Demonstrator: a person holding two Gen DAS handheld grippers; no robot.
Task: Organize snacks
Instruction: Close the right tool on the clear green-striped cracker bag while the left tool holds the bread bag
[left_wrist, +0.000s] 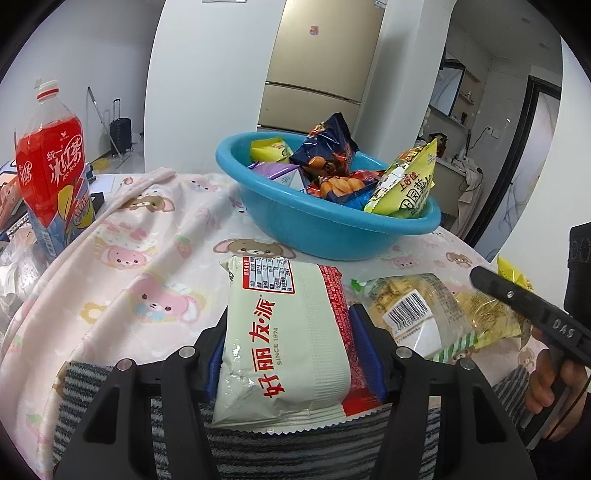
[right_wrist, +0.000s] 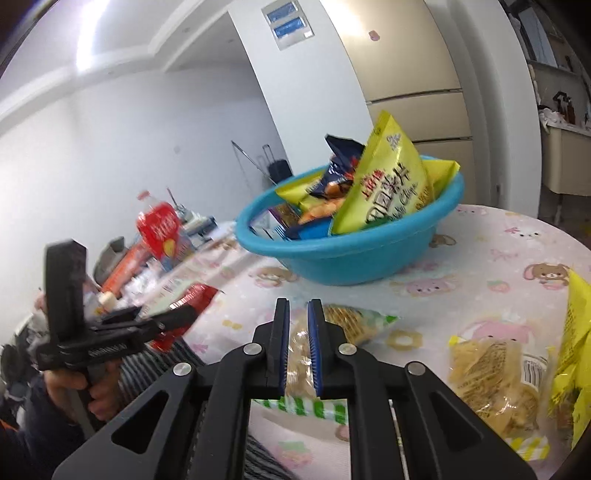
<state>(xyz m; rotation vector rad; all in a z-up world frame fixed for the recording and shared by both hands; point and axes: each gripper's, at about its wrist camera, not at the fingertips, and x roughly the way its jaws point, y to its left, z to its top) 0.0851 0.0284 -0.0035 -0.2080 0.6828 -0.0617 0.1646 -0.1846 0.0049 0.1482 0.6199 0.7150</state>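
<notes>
My left gripper (left_wrist: 290, 343) is shut on a white and red pie packet (left_wrist: 295, 295), which sits lengthwise between its blue pads just above the table. To its right, my right gripper (left_wrist: 491, 284) holds a clear cracker packet (left_wrist: 413, 310) with a barcode label. In the right wrist view the right gripper (right_wrist: 298, 321) is shut tight on that cracker packet (right_wrist: 351, 321), near its green-striped end. A blue basin (left_wrist: 314, 229) stands behind both, piled with several snack bags; its rim (right_wrist: 351, 258) is a short way beyond the right fingertips. A hand grips each handle.
A pink bear-print cloth (left_wrist: 147, 240) covers the round table. A red iced tea bottle (left_wrist: 51, 166) stands far left among clutter. Another clear snack packet (right_wrist: 491, 380) and a yellow bag (right_wrist: 576, 350) lie at the right. Striped fabric (left_wrist: 258, 454) hangs over the near edge.
</notes>
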